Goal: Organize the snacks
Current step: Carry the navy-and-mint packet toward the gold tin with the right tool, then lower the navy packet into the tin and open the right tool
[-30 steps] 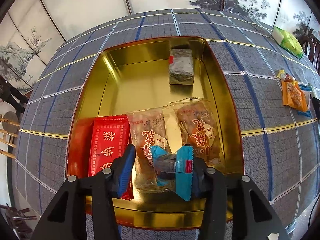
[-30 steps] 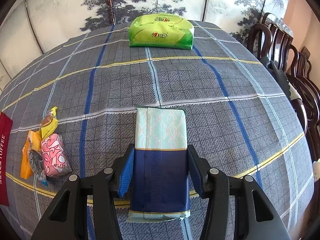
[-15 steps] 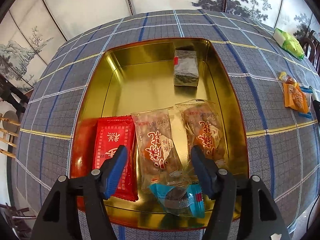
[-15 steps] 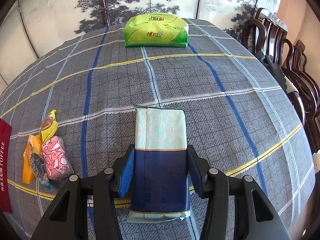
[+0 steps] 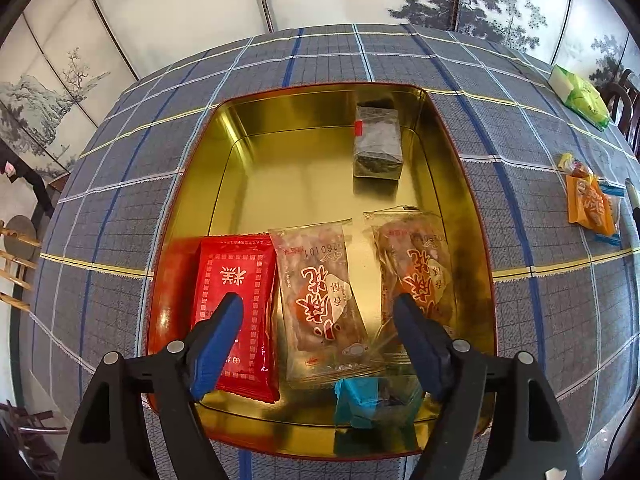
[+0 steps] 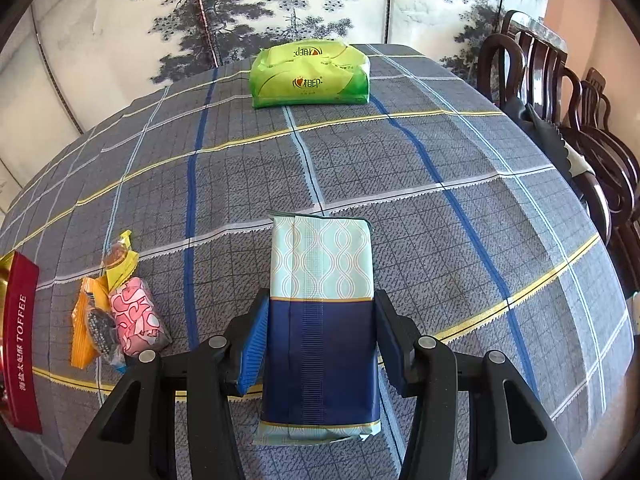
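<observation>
A gold tin (image 5: 256, 152) with a red rim lies on the checked tablecloth. In it are a red packet (image 5: 236, 280), two clear pastry packets (image 5: 320, 292) (image 5: 416, 272), a dark wrapped block (image 5: 378, 142) and a small blue-wrapped candy (image 5: 374, 400) by the near wall. My left gripper (image 5: 318, 316) hovers above the near packets, its jaws opening with nothing held between them. In the right wrist view, my right gripper (image 6: 320, 328) is shut on a navy and pale-green packet (image 6: 322, 280), lifted over the cloth.
A small pile of loose snacks, orange, yellow and pink (image 6: 116, 316), lies left of the right gripper, also seen as orange packets (image 5: 590, 204). The tin's red side (image 6: 20, 340) shows at the far left. A green tissue pack (image 6: 310, 74) sits at the back. Dark wooden chairs (image 6: 560, 92) line the right edge.
My left gripper's jaws have spread wide and let go of the blue-wrapped candy, which dropped to the tin's near edge. The right gripper keeps its hold on the navy packet.
</observation>
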`<action>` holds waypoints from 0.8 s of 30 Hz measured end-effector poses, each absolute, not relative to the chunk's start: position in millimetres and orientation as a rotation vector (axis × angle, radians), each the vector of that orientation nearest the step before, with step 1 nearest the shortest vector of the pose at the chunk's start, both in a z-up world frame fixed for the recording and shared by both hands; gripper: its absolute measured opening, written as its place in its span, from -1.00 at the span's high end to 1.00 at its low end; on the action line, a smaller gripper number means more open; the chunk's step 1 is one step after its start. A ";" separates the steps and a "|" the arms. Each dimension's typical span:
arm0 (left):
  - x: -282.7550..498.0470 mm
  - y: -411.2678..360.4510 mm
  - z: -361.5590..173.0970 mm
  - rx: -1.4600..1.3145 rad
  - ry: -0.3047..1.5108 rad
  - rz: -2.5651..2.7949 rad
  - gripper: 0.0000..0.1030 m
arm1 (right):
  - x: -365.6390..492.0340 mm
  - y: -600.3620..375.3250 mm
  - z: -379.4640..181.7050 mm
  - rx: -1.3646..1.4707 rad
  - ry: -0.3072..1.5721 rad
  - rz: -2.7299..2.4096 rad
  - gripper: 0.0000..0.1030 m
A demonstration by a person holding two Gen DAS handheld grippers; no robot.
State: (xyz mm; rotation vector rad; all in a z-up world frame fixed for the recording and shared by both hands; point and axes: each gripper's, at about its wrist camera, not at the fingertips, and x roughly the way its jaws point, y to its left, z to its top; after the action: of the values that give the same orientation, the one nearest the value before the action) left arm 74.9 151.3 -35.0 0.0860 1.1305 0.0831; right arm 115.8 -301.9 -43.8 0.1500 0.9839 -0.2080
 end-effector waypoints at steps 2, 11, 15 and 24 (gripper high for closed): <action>74.7 149.3 -32.6 0.082 1.128 0.069 -0.45 | 112.8 -299.7 -38.1 0.152 0.971 -0.205 0.02; 68.8 153.9 -16.9 0.031 1.079 0.037 -0.49 | 108.7 -248.1 4.4 0.150 0.899 -0.066 0.02; 66.6 159.0 -8.9 0.007 1.069 0.021 -0.49 | 114.2 -196.6 14.2 0.128 0.888 0.054 0.02; 57.3 183.3 11.3 -0.034 1.032 0.066 -0.49 | 117.0 -77.3 10.5 0.058 0.927 0.287 0.02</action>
State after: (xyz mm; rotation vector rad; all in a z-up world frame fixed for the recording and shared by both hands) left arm 57.3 183.3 11.3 -0.0335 1.0316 0.0664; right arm 117.0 -77.3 10.5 0.0579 0.9273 0.2868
